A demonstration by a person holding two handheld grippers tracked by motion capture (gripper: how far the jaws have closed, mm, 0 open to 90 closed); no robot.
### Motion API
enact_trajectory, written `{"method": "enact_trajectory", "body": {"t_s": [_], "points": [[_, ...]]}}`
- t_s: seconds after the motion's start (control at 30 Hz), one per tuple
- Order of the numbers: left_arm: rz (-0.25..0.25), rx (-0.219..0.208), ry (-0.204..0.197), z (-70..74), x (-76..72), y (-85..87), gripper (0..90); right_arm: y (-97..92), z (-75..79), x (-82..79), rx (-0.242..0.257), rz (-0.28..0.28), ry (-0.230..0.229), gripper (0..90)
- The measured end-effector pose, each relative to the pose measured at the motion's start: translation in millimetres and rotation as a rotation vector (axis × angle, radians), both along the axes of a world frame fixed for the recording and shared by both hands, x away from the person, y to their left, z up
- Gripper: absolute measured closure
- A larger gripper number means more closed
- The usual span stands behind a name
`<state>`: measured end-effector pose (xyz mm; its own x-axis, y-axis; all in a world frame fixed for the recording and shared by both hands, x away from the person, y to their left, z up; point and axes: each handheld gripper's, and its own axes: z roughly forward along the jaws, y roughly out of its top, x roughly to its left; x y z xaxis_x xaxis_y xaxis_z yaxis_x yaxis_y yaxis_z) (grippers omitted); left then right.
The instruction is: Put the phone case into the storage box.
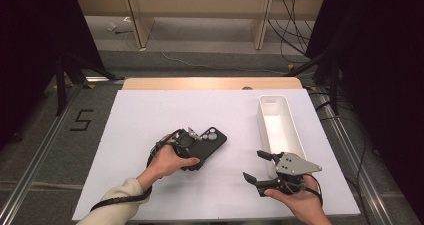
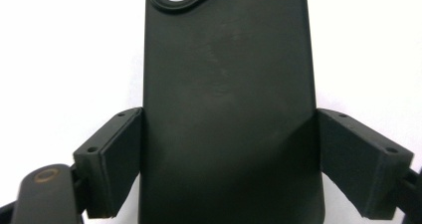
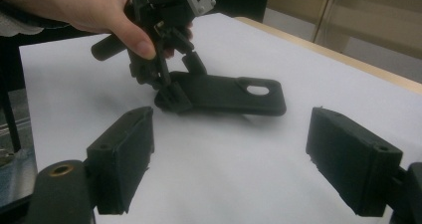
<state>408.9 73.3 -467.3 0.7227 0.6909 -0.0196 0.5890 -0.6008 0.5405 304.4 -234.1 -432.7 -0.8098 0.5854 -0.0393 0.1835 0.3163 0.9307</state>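
Closest to the high camera, the right gripper hovered over the bare white sheet, its jaws spread wide with nothing between them. Just beyond it stood a long white tray, open at the top, running away toward the far edge of the wooden table. Between the two grippers the sheet carried no obstacle.

Left of centre lay the black phone case, flat on the sheet with its camera cut-out pointing toward the tray. At its near end the left gripper clamped it: in the left gripper view both pads pressed against the case's long sides. From the right gripper view, the left hand stood above the case, tilting the tool down onto it.

Beyond the table, loose cables trailed over the floor beside wooden table legs.
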Motion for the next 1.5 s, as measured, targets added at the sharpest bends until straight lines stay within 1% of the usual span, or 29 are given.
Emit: {"method": "enact_trajectory", "body": {"t_s": [0.03,0.1,0.2,0.33,0.43,0.57,0.67,0.7,0.73,0.77,0.87,1.0,1.1,1.17,1.33,1.5], "points": [[0.006,-0.016,-0.016,1.7,-1.4,1.0,14.7,-0.3,0.3,0.1,-0.001,0.0,0.0,20.2],[0.007,-0.036,-0.032,3.7,-2.7,2.9,14.7,-0.5,0.4,0.5,-0.001,-0.001,-0.003,20.2],[0.023,-0.067,-0.054,5.5,-4.6,6.1,14.7,-0.7,0.5,1.0,0.0,-0.004,-0.003,20.1],[0.024,-0.084,-0.067,7.0,-6.8,8.5,14.6,-0.5,1.5,2.0,0.001,-0.007,-0.005,20.0],[0.028,-0.109,-0.089,10.2,-10.3,10.1,14.6,1.8,3.0,4.9,0.008,-0.01,-0.009,19.9],[0.034,-0.141,-0.115,15.4,-14.1,11.7,14.7,6.5,5.7,10.6,0.018,-0.015,-0.01,19.8],[0.034,-0.151,-0.123,17.5,-16.4,12.6,14.6,9.9,10.2,16.4,0.031,-0.023,-0.017,19.8],[0.035,-0.165,-0.13,18.5,-19.1,13.3,14.6,11.3,12.1,19.4,0.042,-0.028,-0.017,19.8],[0.035,-0.165,-0.13,18.5,-19.1,13.3,14.6,11.3,12.1,19.4,0.042,-0.028,-0.017,19.8],[0.035,-0.171,-0.136,19.0,-20.8,14.1,14.6,13.7,15.0,25.9,0.052,-0.038,-0.019,19.8],[0.033,-0.18,-0.145,20.7,-22.9,16.2,14.6,18.4,20.1,36.3,0.065,-0.048,-0.016,19.7],[0.034,-0.203,-0.152,22.3,-25.8,19.2,14.6,26.3,25.7,49.3,0.068,-0.055,-0.015,19.4],[0.028,-0.211,-0.155,22.4,-29.0,20.2,14.6,32.6,27.8,59.0,0.072,-0.062,-0.008,19.2],[0.026,-0.219,-0.159,22.5,-31.1,19.9,14.6,36.7,27.9,64.8,0.074,-0.07,0.005,19.2],[0.013,-0.224,-0.172,23.2,-35.7,17.6,14.6,47.6,24.2,77.0,0.07,-0.075,0.046,19.2],[-0.002,-0.232,-0.181,23.5,-39.5,13.8,14.6,56.3,22.4,88.6,0.079,-0.096,0.072,19.3]]}}
